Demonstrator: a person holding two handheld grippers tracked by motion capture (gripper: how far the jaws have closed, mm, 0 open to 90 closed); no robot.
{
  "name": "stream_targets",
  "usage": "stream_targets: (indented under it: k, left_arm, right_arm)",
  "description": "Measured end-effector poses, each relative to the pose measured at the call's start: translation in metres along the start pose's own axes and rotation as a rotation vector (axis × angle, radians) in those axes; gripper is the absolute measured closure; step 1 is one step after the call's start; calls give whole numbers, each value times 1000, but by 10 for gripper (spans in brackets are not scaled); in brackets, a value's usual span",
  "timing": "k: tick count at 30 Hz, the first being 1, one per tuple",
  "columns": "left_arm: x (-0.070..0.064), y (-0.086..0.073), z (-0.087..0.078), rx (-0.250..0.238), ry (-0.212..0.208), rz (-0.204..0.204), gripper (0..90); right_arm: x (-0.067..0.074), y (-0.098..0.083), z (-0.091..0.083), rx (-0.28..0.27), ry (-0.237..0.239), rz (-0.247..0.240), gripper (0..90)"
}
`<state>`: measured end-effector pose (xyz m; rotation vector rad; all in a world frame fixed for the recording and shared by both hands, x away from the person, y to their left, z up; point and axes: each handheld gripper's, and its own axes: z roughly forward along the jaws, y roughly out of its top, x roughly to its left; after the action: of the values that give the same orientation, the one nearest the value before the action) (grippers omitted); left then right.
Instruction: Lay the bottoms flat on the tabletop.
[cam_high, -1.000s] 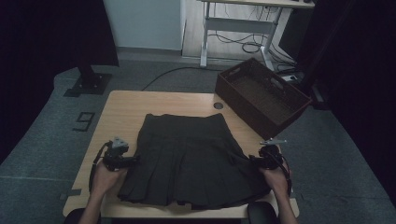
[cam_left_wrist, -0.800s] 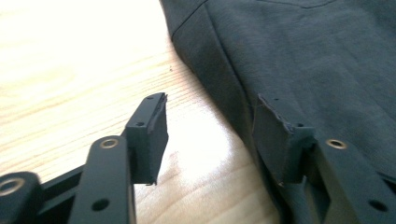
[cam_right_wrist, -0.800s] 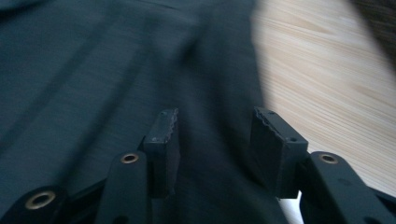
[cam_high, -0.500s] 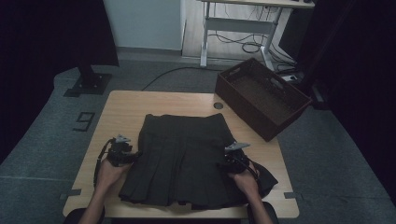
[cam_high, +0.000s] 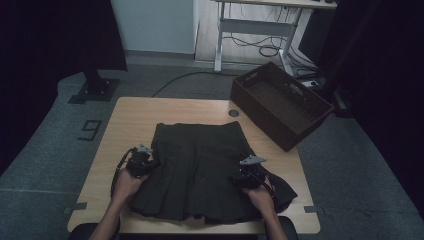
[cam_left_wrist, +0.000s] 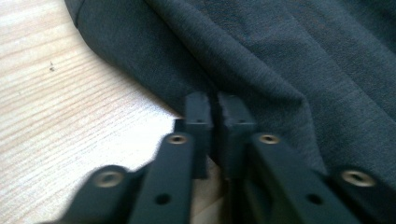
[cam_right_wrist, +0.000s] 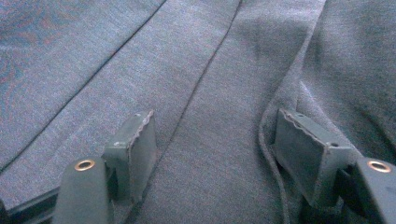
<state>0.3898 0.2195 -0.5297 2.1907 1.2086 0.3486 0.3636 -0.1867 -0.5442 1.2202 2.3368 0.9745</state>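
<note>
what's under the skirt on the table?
The wooden table shows bare around the dark pleated skirt, which lies flat on it. Whatever else sits beneath the fabric is covered. The right gripper rests on top, jaws open.

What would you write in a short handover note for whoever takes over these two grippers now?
Left gripper: jaws just closed at the left edge of the dark pleated skirt; cloth between the pads not clearly visible.
Right gripper: open, jaws just widening, resting on the skirt's right side, gripping nothing.
Skirt lies flat on the wooden table; brown box stands at the far right corner.
Done: no fold yet.
Left: probably folding.
</note>
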Motion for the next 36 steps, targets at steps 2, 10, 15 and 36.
stream_targets:
  k: [2,10,15,36]
  left_arm:
    - [3,2,-4,-3,20,11,888]
    - [18,37,-78,-161,186,33,895]
    - [17,35,-48,10,237,116,818]
    - [32,-58,-49,4,41,-63,715]
  right_arm:
    - [-1,0,0,-2,3,-3,308]
    - [-2,0,0,0,-3,-2,319]
    - [-3,-1,-1,-6,-1,-2,320]
    - [-4,-4,-1,-29,4,2,317]
